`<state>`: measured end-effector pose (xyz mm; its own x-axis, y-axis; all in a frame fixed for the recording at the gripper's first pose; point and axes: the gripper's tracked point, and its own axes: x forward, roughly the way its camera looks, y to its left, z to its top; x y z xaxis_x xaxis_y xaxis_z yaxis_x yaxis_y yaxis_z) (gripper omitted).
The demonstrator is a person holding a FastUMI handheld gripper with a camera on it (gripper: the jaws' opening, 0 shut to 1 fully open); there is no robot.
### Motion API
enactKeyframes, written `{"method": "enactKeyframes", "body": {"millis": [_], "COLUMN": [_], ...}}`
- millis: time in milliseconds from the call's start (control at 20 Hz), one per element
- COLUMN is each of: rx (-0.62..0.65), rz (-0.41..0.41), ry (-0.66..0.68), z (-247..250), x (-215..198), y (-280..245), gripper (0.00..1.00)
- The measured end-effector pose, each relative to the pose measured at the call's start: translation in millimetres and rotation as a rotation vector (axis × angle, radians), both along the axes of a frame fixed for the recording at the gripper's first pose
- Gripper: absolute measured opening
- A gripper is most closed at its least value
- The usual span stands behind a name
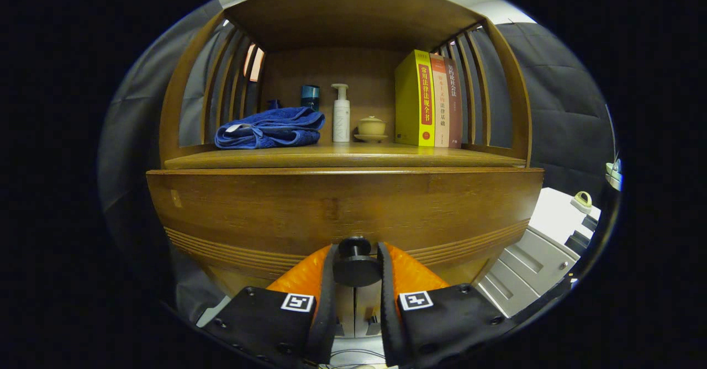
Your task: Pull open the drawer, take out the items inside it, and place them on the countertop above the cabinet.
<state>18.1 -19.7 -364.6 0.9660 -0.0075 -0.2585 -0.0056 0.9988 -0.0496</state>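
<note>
Gripping the drawer knob (355, 264) between both fingers, my hand-held gripper (355, 272) looks pinched on it, the drawer front (342, 209) just ahead. I judge a slanted pull could slip the pads off that round knob. Drawer contents are hidden; beyond, the bench (342, 156) already carries a towel (269, 128), so space is tight

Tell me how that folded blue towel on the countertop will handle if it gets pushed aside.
The blue towel looks soft and loosely folded, so it would likely bunch up rather than slide as one piece. It probably won't roll or tip, lying flat on the countertop. The hand-held gripper sits closed around the drawer knob.
</note>
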Motion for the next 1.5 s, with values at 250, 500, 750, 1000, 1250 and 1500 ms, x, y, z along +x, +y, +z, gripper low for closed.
{"method": "enactKeyframes", "body": {"millis": [250, 500, 750, 1000, 1250, 1500], "rx": [0.006, 0.008, 0.02, 0.027, 0.046, 0.05], "rz": [0.014, 0.019, 0.025, 0.015, 0.008, 0.018], "ry": [0.006, 0.025, 0.041, 0.057, 0.065, 0.083], "z": [4.3, 5.1, 4.7, 4.5, 5.3, 6.5], "x": [-27.6, -48.8, -67.0, -81.4, -93.6, -111.8], "y": [-1.1, -2.2, -1.0, -1.2, -1.2, -2.7], "gripper": [0.43, 0.43, 0.43, 0.43, 0.43, 0.43]}}
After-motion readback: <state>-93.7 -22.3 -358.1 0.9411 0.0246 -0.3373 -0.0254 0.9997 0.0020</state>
